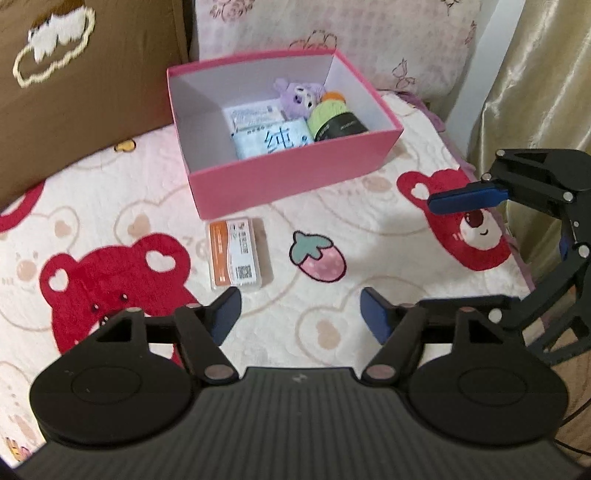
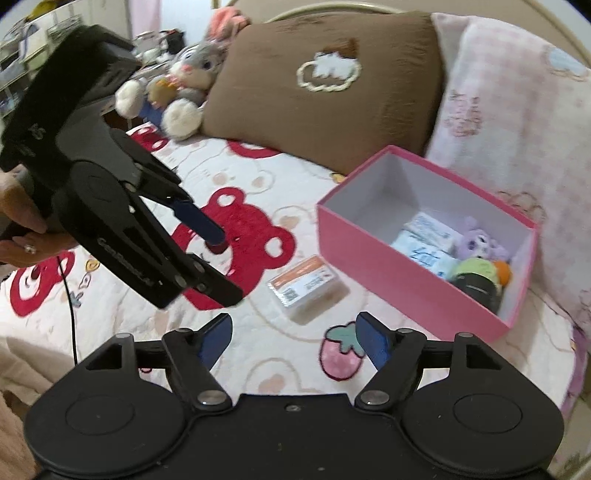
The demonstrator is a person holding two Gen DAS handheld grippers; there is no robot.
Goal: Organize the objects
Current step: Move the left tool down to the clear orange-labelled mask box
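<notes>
An open pink box [image 1: 291,177] stands on the bear-print blanket. It holds a purple plush [image 1: 297,96], a tissue pack [image 1: 273,142], a white packet and a green-and-black yarn ball [image 1: 334,122]. A small clear packet with an orange-and-white label [image 1: 236,254] lies flat on the blanket, apart from the box's front wall. My left gripper [image 1: 299,299] hovers open and empty just short of this packet, which lies nearest its left finger. In the right wrist view, my right gripper [image 2: 294,319] is open and empty, with the packet [image 2: 308,286] just ahead and the box [image 2: 406,291] to the right.
A brown pillow [image 2: 317,96] and a floral pillow [image 1: 332,29] lean behind the box. A grey plush rabbit [image 2: 184,81] sits far left. A golden curtain [image 1: 535,74] hangs past the bed's right edge. A hand [image 2: 22,236] holds the left gripper [image 2: 227,266].
</notes>
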